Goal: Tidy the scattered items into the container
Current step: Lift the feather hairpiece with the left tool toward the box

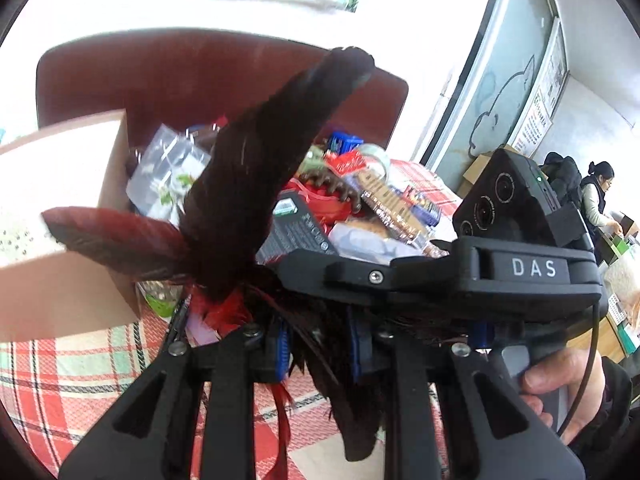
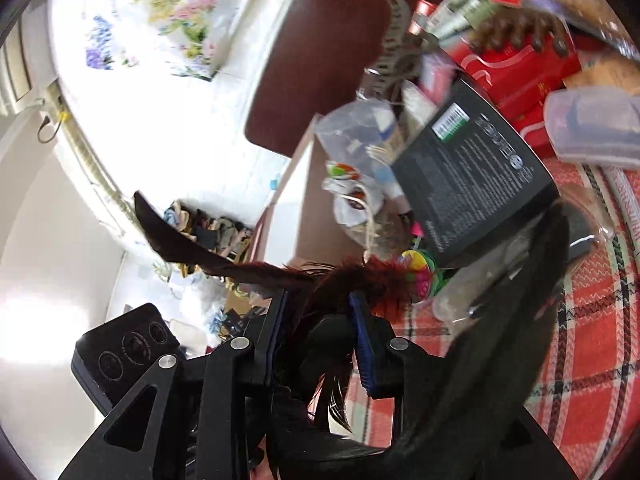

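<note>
Both grippers, left gripper (image 1: 320, 350) and right gripper (image 2: 320, 340), clamp feather bundle (image 1: 248, 184).

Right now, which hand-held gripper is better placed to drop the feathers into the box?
Probably left: its hand-held gripper clamps the feathers, tips already at the cardboard box; right merely shares the grip.

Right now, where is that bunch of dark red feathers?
The feather bunch sits between both grippers' fingers, left gripper and right gripper, beside the cardboard box over the plaid tablecloth.

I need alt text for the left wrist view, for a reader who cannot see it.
The left gripper holds dark red feathers between its fingers, above a cluttered cardboard box on a plaid tablecloth. The right gripper is close beside it.
</note>
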`<control>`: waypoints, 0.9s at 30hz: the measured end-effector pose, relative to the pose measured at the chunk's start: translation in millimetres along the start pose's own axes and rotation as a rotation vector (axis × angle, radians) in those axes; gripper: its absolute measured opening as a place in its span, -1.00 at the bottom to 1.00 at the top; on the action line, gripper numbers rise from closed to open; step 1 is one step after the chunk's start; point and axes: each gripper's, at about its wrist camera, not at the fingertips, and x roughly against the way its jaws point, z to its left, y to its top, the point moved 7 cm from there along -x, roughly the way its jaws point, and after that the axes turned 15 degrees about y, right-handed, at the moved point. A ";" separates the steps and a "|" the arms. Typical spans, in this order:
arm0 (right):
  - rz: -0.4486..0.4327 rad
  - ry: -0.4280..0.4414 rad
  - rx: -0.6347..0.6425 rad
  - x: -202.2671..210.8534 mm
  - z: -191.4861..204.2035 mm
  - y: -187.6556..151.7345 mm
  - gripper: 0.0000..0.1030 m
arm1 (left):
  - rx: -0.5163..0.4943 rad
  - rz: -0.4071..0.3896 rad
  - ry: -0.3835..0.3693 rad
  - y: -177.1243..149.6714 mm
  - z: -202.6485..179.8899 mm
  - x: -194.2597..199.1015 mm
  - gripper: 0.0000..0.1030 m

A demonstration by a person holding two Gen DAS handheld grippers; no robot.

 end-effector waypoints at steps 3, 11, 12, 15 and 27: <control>-0.006 0.011 0.035 0.4 14.3 0.7 -0.37 | -0.013 -0.032 0.004 7.3 -3.9 15.8 -0.59; -0.003 0.033 0.123 1.1 60.1 -1.5 -0.37 | -0.026 -0.115 0.020 29.3 -3.3 55.4 -0.59; -0.001 0.036 0.135 -1.2 66.9 -0.4 -0.37 | -0.026 -0.127 0.023 33.3 -2.7 60.0 -0.59; 0.002 0.043 0.166 -7.8 86.8 1.0 -0.37 | -0.026 -0.156 0.035 42.5 0.8 75.9 -0.60; 0.067 0.097 0.252 -68.7 138.5 7.5 -0.37 | 0.004 -0.246 0.126 74.7 52.7 122.2 -0.63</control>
